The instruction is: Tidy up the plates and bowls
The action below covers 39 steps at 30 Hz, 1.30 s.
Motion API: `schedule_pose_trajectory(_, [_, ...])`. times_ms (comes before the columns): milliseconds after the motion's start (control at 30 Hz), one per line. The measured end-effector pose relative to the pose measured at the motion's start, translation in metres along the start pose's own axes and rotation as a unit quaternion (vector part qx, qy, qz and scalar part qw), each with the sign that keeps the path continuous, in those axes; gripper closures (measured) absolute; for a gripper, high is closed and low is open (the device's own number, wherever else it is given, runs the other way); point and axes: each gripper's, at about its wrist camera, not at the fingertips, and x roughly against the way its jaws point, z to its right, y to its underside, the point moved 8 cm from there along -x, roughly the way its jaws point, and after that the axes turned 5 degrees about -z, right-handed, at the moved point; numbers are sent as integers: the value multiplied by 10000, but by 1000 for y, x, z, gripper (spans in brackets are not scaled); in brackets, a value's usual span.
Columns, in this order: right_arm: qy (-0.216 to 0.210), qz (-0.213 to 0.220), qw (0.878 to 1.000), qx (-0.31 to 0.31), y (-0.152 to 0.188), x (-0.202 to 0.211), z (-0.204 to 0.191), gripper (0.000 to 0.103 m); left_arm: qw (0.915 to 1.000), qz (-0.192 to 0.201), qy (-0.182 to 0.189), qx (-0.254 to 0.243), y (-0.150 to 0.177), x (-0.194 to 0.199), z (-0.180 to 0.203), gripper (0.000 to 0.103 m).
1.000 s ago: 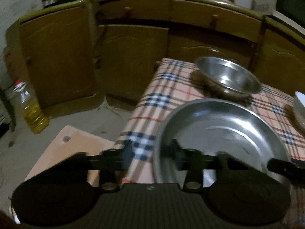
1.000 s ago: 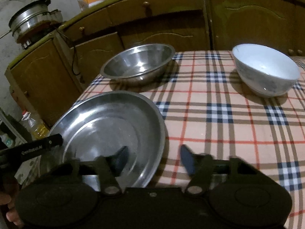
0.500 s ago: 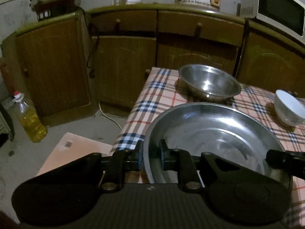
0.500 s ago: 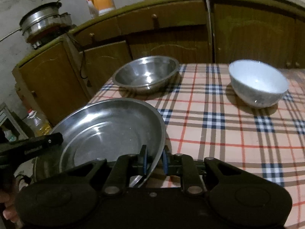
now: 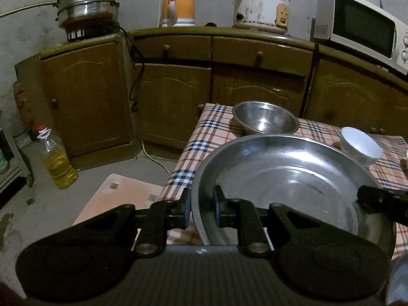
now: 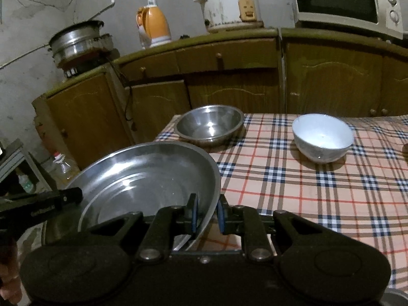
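Observation:
A large steel plate (image 5: pixel 285 178) is held off the checked tablecloth (image 6: pixel 318 186) by both grippers. My left gripper (image 5: pixel 202 210) is shut on its left rim. My right gripper (image 6: pixel 207 214) is shut on its right rim, and the plate (image 6: pixel 142 178) fills the left of the right wrist view. A smaller steel bowl (image 5: pixel 265 119) (image 6: pixel 210 123) stands on the table beyond the plate. A white bowl (image 5: pixel 360 148) (image 6: pixel 322 137) stands upright to the right of it.
Brown cabinets (image 5: pixel 178 97) run behind the table, with a steamer pot (image 5: pixel 88 7), orange kettle (image 5: pixel 178 5), rice cooker (image 5: pixel 260 6) and microwave (image 5: pixel 362 28) on top. An oil bottle (image 5: pixel 57 159) stands on the floor at the left.
Both grippers closed on opposite rims of the large steel plate and lifted it. Both views have risen and pulled back from the table.

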Motion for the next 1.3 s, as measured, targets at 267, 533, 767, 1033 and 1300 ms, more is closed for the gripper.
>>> schedule_pose_trajectory(267, [-26, 217, 9998, 16, 5, 49, -3, 82, 10000, 65, 35, 2, 8, 37, 7, 84])
schedule_pose_trajectory(533, [-8, 375, 9993, 0, 15, 85, -4, 82, 9999, 150, 38, -16, 16, 65, 13, 84])
schedule_pose_trajectory(767, [-28, 475, 9989, 18, 23, 104, -4, 82, 9999, 146, 52, 0, 26, 77, 15, 84])
schedule_pose_trajectory(1033, [14, 571, 9984, 16, 31, 122, -2, 82, 9998, 190, 83, -63, 35, 89, 22, 83])
schedule_pose_trajectory(1300, [32, 603, 9982, 8, 38, 135, 3, 82, 9997, 207, 87, -112, 44, 98, 28, 83])
